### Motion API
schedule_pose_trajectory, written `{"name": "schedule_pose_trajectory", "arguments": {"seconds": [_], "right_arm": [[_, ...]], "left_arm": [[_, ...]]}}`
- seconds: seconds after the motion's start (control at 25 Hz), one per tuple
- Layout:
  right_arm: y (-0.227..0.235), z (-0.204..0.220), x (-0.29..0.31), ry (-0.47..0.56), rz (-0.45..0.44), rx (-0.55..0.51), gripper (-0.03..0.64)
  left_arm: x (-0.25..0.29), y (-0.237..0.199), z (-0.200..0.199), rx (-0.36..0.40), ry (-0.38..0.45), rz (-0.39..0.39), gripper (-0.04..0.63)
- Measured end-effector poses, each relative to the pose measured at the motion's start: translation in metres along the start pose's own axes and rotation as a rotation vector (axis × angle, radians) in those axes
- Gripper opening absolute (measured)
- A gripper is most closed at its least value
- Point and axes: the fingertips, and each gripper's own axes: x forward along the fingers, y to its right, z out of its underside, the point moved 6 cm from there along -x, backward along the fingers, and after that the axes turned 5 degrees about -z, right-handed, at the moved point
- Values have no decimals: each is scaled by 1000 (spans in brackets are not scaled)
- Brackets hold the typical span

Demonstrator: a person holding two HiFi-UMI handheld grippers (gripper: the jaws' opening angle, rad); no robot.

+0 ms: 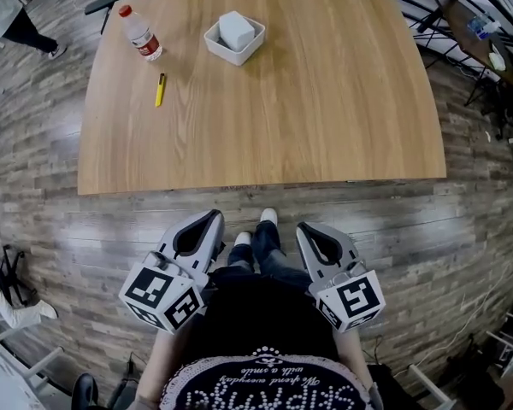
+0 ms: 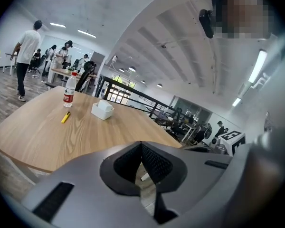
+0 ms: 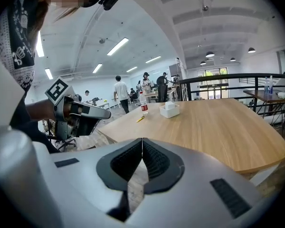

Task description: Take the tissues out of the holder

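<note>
Head view: I stand before a wooden table (image 1: 325,101), with both claws held low, short of its near edge. My left claw (image 1: 207,225) and right claw (image 1: 312,233) are closed and empty. The white holder (image 1: 234,48) with its tissues (image 1: 236,29) sits on the table's far side, well apart from both, near a bottle (image 1: 141,34) and a yellow pen (image 1: 160,90).

Left gripper view: my jaws meet on nothing, and the holder (image 2: 102,111) lies far ahead, to the left.

Right gripper view: my jaws are together and empty, and the holder (image 3: 169,111) lies far ahead, slightly to the right.
</note>
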Motion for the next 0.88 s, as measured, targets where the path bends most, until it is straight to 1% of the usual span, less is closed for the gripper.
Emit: {"name": "schedule_pose_trajectory", "arguments": {"seconds": [0.32, 0.6, 0.88], "right_arm": [[44, -15, 6, 23, -41, -29, 12], [67, -23, 10, 21, -66, -66, 12], [84, -25, 12, 13, -88, -57, 12]], "left_arm": [[29, 15, -19, 13, 44, -26, 6], [42, 15, -32, 4, 77, -81, 6], [49, 11, -47, 13, 109, -133, 5]]}}
